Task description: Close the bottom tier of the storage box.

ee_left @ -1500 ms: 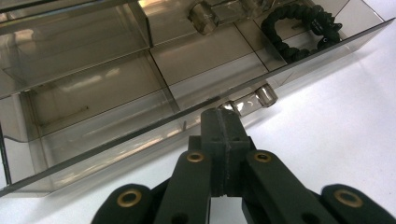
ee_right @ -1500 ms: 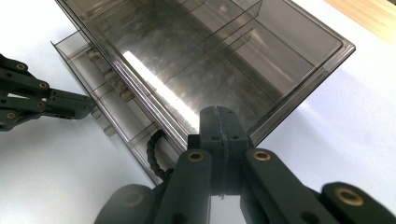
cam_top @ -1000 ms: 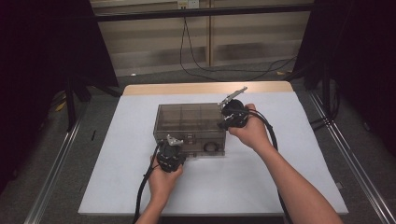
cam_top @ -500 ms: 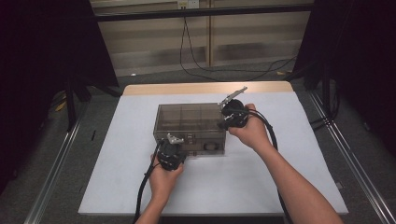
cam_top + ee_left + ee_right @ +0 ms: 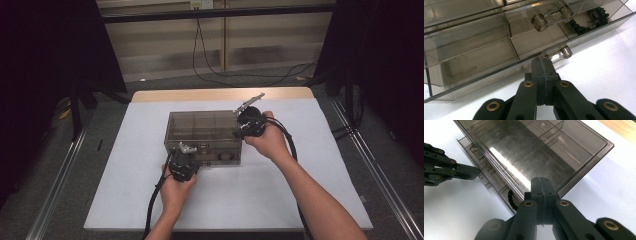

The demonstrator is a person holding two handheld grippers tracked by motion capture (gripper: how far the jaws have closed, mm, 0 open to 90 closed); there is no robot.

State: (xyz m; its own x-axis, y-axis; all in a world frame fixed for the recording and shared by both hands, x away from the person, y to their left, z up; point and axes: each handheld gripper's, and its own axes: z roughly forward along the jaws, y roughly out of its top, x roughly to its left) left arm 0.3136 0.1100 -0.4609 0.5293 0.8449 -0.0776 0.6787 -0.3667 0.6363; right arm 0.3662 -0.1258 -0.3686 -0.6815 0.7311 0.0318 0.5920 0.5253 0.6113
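White-covered table [image 5: 125, 200] under dim light, dark curtains behind. Left tool [image 5: 541, 65] pressed together with nothing between — tip against the lower front edge of the smoky clear compartment box [image 5: 205, 132], just beside a small cylindrical knob [image 5: 566, 51]. Right tool [image 5: 542, 185] likewise pressed together — set at the box's near right corner. Box mid-table, drawers facing the person, black toothed parts [image 5: 599, 16] inside.
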